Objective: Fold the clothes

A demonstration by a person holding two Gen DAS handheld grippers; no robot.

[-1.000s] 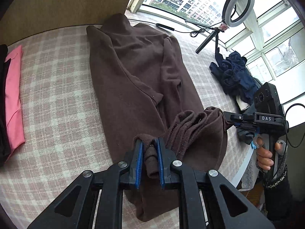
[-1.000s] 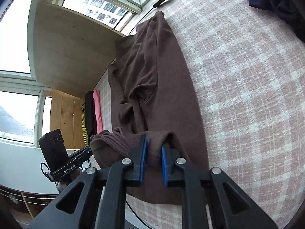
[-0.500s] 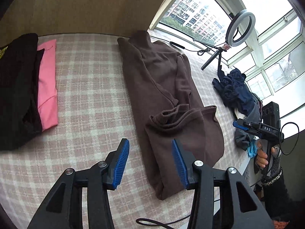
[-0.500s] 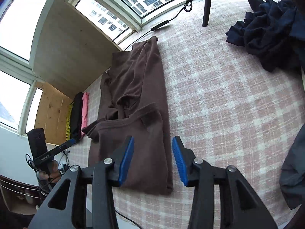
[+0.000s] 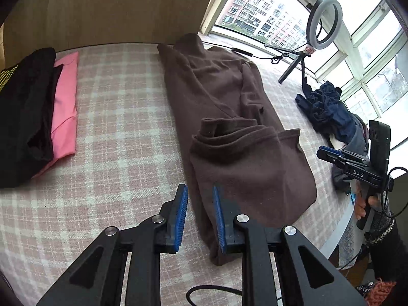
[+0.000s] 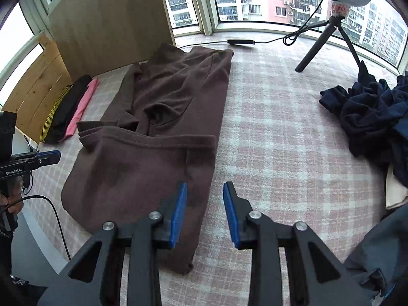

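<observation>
Now that both grippers have released the hem, my left gripper (image 5: 200, 215) and right gripper (image 6: 205, 214) hover empty, jaws closing, above the brown sweater (image 5: 229, 132), bottom third folded up on the bed (image 5: 114, 127).

1. Soft daylight is admitted through the far windows (image 6: 229, 0), where the sky is blown out to white.
2. Shadows are kept faint and diffuse.
3. Strong fisheye bending and dark vignetted corners are seen.
4. Focus is held sharp throughout; no motion blur is noticed.
</observation>
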